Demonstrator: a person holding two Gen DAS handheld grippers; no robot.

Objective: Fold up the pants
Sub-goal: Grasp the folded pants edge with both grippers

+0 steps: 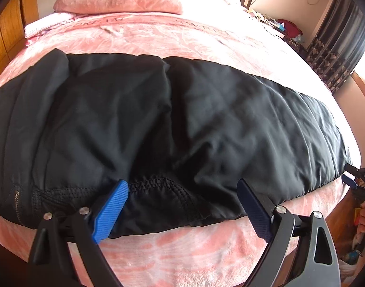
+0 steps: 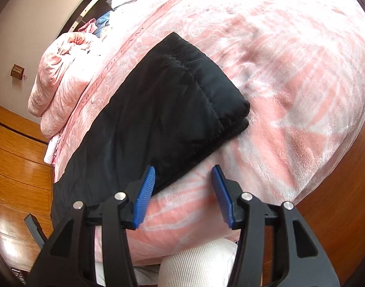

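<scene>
Black pants [image 1: 158, 119] lie across the bed [image 1: 170, 251]. Left claw [image 1: 182, 203] and right claw [image 2: 183, 184] both spread apart at the near edge.

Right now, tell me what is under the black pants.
The black pants lie flat on the pink fleece blanket, which shows all around them. At the hem end two stacked layers are visible. Anything between the layers or beneath the cloth is covered.
</scene>
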